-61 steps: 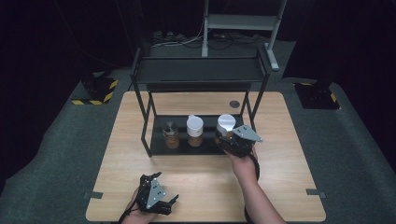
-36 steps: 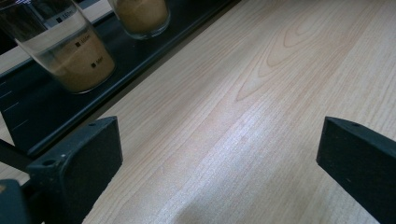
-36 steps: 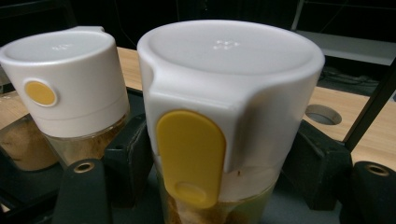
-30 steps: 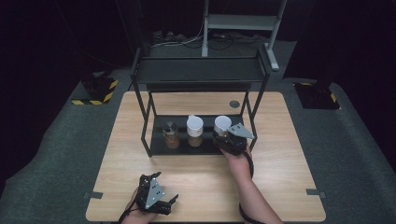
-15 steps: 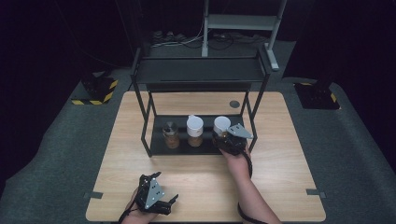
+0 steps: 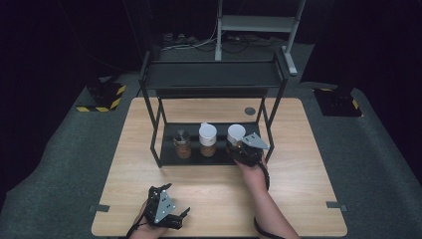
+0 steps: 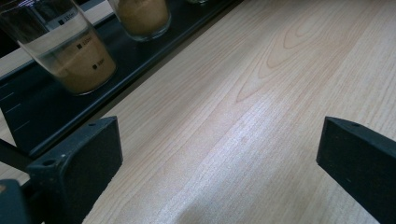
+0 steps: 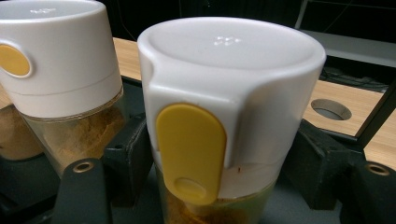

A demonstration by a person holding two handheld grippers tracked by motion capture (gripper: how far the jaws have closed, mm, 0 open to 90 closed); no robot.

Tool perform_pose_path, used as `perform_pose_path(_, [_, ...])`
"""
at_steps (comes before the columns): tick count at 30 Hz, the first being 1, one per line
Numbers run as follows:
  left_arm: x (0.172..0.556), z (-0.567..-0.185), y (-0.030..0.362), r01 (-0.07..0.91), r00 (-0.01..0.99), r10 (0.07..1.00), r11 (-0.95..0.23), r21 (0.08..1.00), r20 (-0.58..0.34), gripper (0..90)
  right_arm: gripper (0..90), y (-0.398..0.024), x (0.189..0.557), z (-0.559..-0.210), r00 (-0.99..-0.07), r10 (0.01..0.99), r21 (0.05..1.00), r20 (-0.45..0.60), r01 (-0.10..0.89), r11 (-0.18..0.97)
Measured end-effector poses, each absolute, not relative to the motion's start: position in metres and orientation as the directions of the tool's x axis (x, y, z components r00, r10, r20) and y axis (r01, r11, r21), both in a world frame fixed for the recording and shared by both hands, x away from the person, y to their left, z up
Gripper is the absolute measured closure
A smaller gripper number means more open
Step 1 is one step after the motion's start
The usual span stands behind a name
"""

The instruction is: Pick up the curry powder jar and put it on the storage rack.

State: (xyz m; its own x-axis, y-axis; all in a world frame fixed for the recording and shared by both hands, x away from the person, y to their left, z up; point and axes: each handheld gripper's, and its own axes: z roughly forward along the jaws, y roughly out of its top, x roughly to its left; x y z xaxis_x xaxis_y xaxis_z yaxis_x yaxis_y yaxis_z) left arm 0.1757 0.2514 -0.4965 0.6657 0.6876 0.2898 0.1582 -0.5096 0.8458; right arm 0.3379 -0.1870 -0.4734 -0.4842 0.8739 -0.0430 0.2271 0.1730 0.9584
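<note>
High view: fixed overhead on the person's side, facing forward and down, far enough back to take in the whole light wooden table (image 6: 298,164), the black two-tier metal rack (image 6: 211,74) and dark carpet around.

Left gripper view: rides low near the table's front edge, looking along the tabletop toward the rack's bottom tray (image 7: 42,112), fairly close.

Right gripper view: sits at the rack's lower shelf, level, very close on the white-capped clear spice jar with a yellow tab (image 8: 224,121).

Shared ground: all three take in the jars on the lower shelf.
</note>
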Motion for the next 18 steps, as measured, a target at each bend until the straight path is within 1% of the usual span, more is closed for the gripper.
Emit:
perform_pose_path(7, [0.176, -0.4962, 0.251, 0.159, 0.667, 0.686, -0.512, 0.844, 0.291, 0.6, 28.7, -0.1857, 0.3381, -0.4708, -0.479, 0.877, 0.956, -0.038, 0.238, 0.171])
perform_pose_path(9, [0.1762, -0.4961, 0.2512, 0.159, 0.667, 0.686, -0.512, 0.844, 0.291, 0.6, 20.1, -0.1837, 0.3373, -0.4708, -0.468, 0.883, 0.956, -0.036, 0.242, 0.167])
perform_pose_path(12, [0.1762, -0.4963, 0.2514, 0.158, 0.667, 0.686, -0.511, 0.845, 0.29, 0.6, 15.9, -0.1838, 0.3374, -0.4717, -0.459, 0.888, 0.957, -0.021, 0.249, 0.151])
perform_pose_path(18, [0.1762, -0.4962, 0.2512, 0.161, 0.666, 0.688, -0.51, 0.845, 0.288, 0.6, 16.0, -0.1863, 0.3374, -0.4702, -0.458, 0.889, 0.957, -0.014, 0.253, 0.145])
